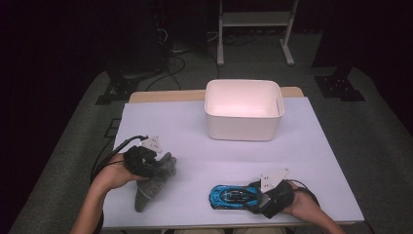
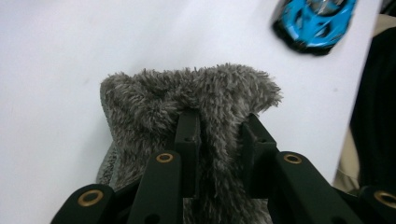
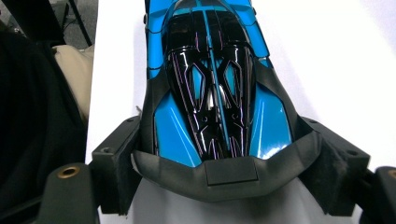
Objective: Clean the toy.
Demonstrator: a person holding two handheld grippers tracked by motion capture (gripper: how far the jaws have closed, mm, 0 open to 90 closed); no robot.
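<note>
Your left gripper (image 1: 157, 163) sits at the near left of the white table (image 1: 195, 146), its jaws pinched on a fold of the grey plush toy (image 1: 152, 183). In the left gripper view the fur (image 2: 196, 102) is squeezed between the two black jaws, and the rest of the toy trails down toward the near edge.

Your right gripper (image 1: 256, 197) is at the near right, closed around the rear end of the blue toy car (image 1: 233, 196). In the right gripper view the jaw pads press both sides of the car's (image 3: 215, 93) tail, and its nose points away from the gripper, toward the left of the table.

The white bin (image 1: 243, 109) stands at the far centre, well apart from both grippers.
</note>
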